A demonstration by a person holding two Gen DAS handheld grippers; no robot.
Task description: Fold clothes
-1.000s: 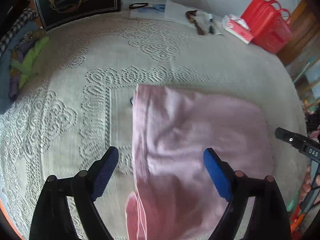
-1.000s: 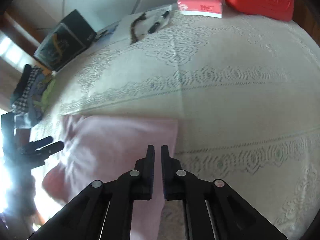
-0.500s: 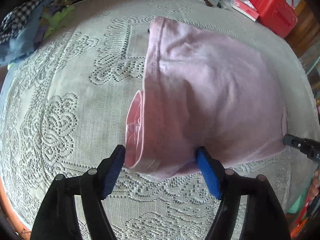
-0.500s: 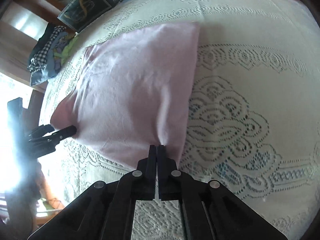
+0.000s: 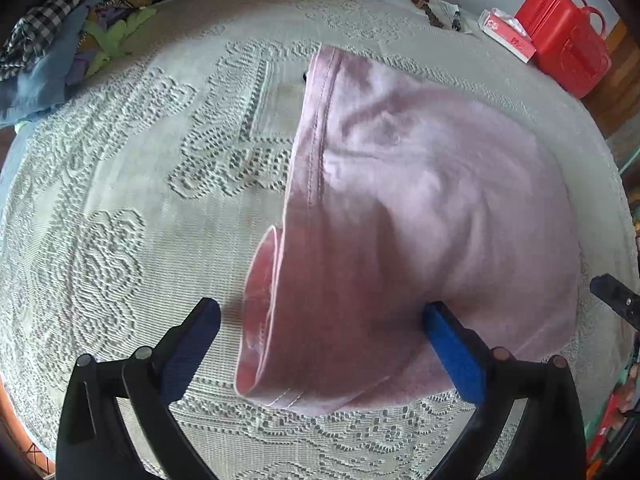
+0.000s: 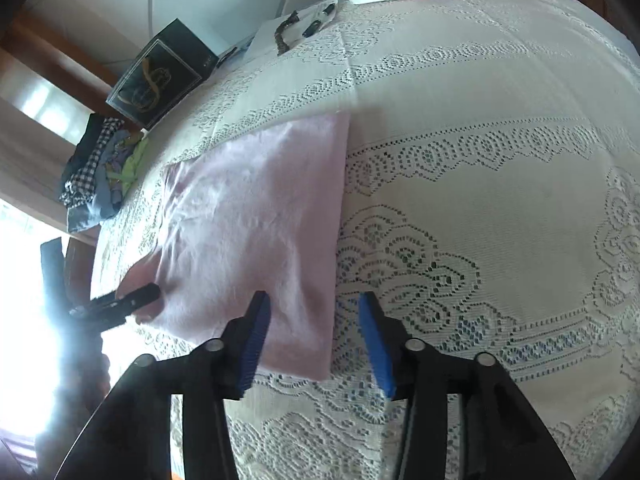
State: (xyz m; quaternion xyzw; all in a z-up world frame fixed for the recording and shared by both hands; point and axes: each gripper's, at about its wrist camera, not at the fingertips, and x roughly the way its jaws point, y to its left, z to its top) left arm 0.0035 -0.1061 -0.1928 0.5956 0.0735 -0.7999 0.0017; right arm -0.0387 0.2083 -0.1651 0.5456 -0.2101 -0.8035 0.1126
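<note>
A folded pink garment (image 5: pixel 400 220) lies on the white lace tablecloth (image 5: pixel 140 200). Its near left corner shows a rolled sleeve opening. My left gripper (image 5: pixel 320 320) is open, its blue pads either side of the garment's near edge, holding nothing. In the right wrist view the same garment (image 6: pixel 256 224) lies flat at the left. My right gripper (image 6: pixel 314 312) is open over its near right corner, holding nothing. The left gripper's fingertips (image 6: pixel 136 298) show at the garment's far left corner.
A pile of clothes (image 5: pixel 72 40) sits at the table's far left. A black box (image 6: pixel 160 72), a red tissue pack (image 5: pixel 508 36) and a red case (image 5: pixel 568 40) stand along the back. Pens and papers (image 5: pixel 436 8) lie near them.
My right gripper was shut on the garment's corner and has opened, letting it go. The garment has been drawn toward the near edge and laid flat. The left gripper stayed open.
</note>
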